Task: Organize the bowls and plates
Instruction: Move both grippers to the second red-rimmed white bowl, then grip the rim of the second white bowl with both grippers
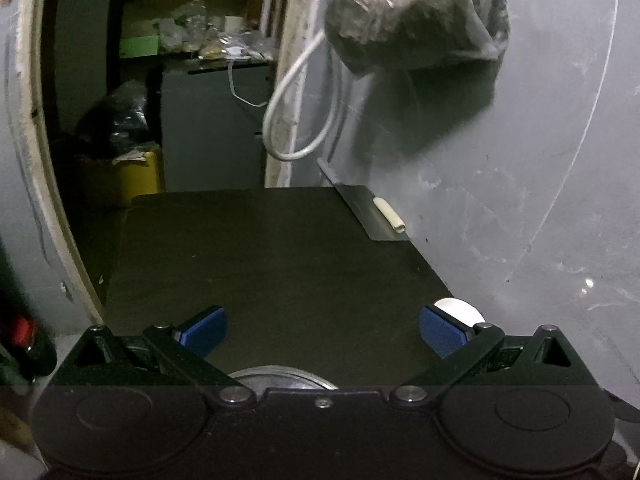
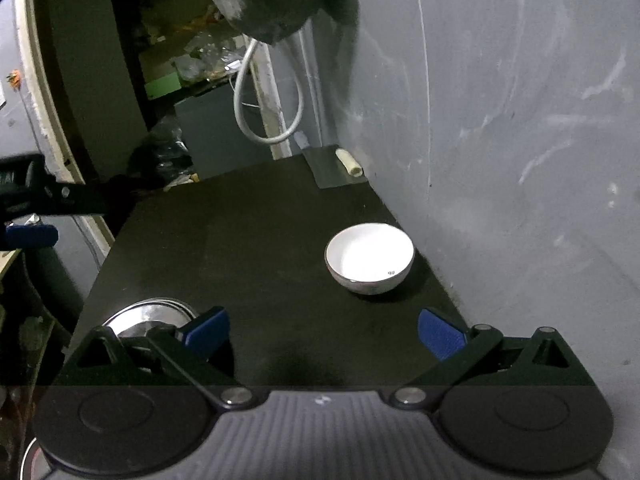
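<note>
A white bowl (image 2: 370, 258) stands upright on the dark table (image 2: 248, 240) near the grey wall, ahead and slightly right of my right gripper (image 2: 324, 332), which is open and holds nothing. A shiny steel plate (image 2: 148, 314) lies at the table's near left, partly behind the right gripper's left finger. In the left wrist view my left gripper (image 1: 322, 334) is open above the table (image 1: 260, 264). The steel plate (image 1: 280, 378) shows just under its body. The white bowl (image 1: 460, 310) peeks out behind its right finger. The left gripper (image 2: 32, 216) shows at the left edge of the right wrist view.
A plastic bag of dark stuff (image 1: 416, 16) hangs on the grey wall (image 1: 540, 160) above the table's far end, beside a looped white cable (image 1: 296, 120). A metal sheet with a small white roll (image 2: 350, 162) lies at the far right corner. Clutter and a yellow container (image 1: 136, 172) fill the dark doorway.
</note>
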### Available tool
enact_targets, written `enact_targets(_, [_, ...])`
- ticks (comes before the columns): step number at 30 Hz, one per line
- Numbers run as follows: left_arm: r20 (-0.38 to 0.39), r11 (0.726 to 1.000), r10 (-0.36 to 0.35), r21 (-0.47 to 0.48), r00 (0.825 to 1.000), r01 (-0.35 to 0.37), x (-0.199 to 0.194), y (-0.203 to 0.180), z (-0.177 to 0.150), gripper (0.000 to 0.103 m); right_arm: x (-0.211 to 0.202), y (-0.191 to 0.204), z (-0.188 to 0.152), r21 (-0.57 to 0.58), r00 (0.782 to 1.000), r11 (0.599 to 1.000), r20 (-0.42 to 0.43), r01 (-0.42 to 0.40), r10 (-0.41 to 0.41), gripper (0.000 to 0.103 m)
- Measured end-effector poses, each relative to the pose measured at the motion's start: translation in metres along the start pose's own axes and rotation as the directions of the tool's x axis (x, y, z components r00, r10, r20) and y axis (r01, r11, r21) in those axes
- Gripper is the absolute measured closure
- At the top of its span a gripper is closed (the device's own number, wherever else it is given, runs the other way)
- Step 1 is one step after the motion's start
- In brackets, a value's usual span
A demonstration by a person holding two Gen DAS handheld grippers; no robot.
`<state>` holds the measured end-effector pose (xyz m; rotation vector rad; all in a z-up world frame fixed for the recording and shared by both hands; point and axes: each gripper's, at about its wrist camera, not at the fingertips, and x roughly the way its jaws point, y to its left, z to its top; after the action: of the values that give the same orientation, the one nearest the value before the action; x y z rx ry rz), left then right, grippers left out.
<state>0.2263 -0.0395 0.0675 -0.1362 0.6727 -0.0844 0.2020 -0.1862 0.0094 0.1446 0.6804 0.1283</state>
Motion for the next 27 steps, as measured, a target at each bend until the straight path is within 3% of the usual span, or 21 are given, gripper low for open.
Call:
enact_targets(7, [-0.076, 0.995, -0.045, 0.089, 0.996, 0.051, 0.052, -0.028, 0.015, 0.001, 0.029, -0.022, 0.0, 0.118, 0.998, 0.991, -0.012, 0.062, -0.06, 0.0])
enact_targets(15, [-0.186, 0.987, -0.124, 0.075, 0.975, 0.14, 0.121, -0.055, 0.02, 0.001, 0.067, -0.034, 0.002, 0.189, 0.995, 0.977, -0.029, 0.1, -0.096, 0.001])
enact_targets(19, [-0.22, 0.983, -0.144, 0.082, 0.965, 0.165, 0.145, -0.067, 0.017, 0.001, 0.076, -0.036, 0.003, 0.224, 0.996, 0.971, -0.023, 0.084, -0.081, 0.014])
enact_targets(27, [-0.255, 0.962, -0.14, 0.193, 0.957, 0.193, 0.175, -0.101, 0.009, 0.001, 0.081, -0.052, 0.005, 0.309, 0.996, 0.948, 0.025, 0.079, -0.091, 0.017])
